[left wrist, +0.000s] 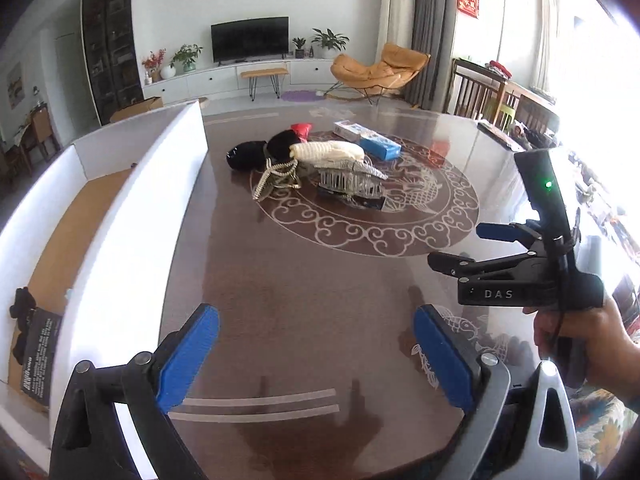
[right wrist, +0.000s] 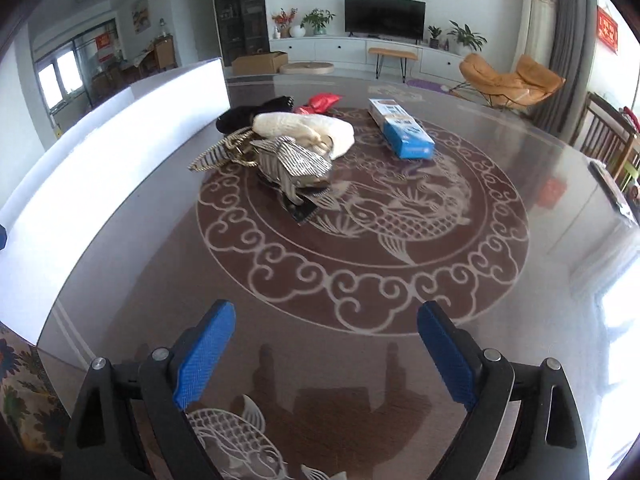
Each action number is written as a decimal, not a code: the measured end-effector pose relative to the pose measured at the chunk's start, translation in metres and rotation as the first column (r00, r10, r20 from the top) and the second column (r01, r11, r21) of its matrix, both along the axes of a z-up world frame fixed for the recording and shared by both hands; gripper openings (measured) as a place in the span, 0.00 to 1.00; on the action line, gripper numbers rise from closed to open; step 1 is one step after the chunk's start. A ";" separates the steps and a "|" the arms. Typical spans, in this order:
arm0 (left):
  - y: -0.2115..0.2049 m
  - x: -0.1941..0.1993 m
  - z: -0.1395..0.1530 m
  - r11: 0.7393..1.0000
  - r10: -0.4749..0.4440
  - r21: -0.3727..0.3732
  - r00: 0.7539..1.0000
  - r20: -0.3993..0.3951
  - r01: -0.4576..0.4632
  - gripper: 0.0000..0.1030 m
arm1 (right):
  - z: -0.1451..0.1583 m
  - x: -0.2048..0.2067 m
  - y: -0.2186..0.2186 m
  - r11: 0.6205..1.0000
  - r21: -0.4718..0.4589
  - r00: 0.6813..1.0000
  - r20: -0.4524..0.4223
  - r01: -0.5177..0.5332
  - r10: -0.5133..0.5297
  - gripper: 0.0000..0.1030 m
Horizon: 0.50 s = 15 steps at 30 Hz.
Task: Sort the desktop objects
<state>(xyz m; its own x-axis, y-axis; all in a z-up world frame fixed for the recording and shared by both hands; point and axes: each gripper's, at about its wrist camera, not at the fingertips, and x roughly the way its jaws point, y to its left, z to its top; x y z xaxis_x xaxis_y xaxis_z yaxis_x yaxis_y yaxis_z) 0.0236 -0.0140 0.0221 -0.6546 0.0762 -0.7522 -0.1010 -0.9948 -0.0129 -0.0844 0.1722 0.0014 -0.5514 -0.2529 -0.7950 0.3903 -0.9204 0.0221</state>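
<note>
A pile of objects lies at the middle of the round brown table [left wrist: 304,280]: a silver sequined bag [left wrist: 352,182] [right wrist: 294,166], a cream knitted roll [left wrist: 328,152] [right wrist: 308,128], a gold chain [left wrist: 276,178] [right wrist: 224,152], black fabric items [left wrist: 256,150] [right wrist: 244,116], a red packet [left wrist: 302,128] [right wrist: 320,102] and a blue and white box [left wrist: 370,140] [right wrist: 402,128]. My left gripper [left wrist: 316,354] is open and empty above the near table. My right gripper [right wrist: 326,356] is open and empty; it also shows at the right of the left wrist view [left wrist: 464,246].
A white-walled cardboard box [left wrist: 132,216] [right wrist: 120,136] stands along the table's left edge, with a black item and a dark printed card [left wrist: 38,360] inside. A dark flat object [right wrist: 616,192] lies at the table's far right edge. Chairs stand beyond the right side.
</note>
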 end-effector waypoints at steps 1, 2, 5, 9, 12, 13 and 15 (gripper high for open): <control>0.004 -0.011 -0.012 1.000 0.001 -0.014 1.000 0.023 -0.001 0.96 | -0.007 0.000 0.008 1.000 0.010 1.000 0.014 0.007 -0.007 0.90; 0.008 -0.022 -0.023 1.000 0.002 -0.027 0.999 0.040 -0.001 0.96 | -0.014 0.003 0.015 1.000 0.019 1.000 0.024 0.009 -0.010 0.90; 0.011 -0.051 -0.043 0.998 0.008 -0.056 0.997 0.074 -0.004 0.96 | -0.025 0.004 0.023 0.999 0.029 0.999 0.048 0.013 -0.014 0.90; 0.011 -0.079 -0.056 0.997 0.003 -0.075 0.997 0.082 0.003 0.96 | -0.026 0.008 0.022 0.999 0.037 1.000 0.019 0.009 -0.010 0.91; 0.011 -0.089 -0.061 0.997 0.002 -0.075 0.995 0.095 0.006 0.96 | -0.030 0.009 0.021 0.999 0.039 1.000 0.012 0.013 -0.013 1.00; 0.010 -0.090 -0.063 0.997 0.003 -0.073 0.995 0.100 0.004 0.97 | -0.031 0.008 0.022 0.999 0.038 1.000 0.013 0.013 -0.014 1.00; 0.009 -0.087 -0.065 0.999 0.008 -0.054 0.996 0.093 -0.003 0.96 | -0.031 0.008 0.022 0.999 0.038 1.000 0.013 0.013 -0.014 1.00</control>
<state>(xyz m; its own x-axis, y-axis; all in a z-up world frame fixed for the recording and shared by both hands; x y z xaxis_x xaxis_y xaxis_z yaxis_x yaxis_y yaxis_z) -0.0636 -0.0049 -0.0431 -0.5818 0.0303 -0.8128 -0.0963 -0.9948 0.0318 -0.0762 0.1940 -0.0296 -0.5440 -0.2151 -0.8110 0.3776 -0.9259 -0.0077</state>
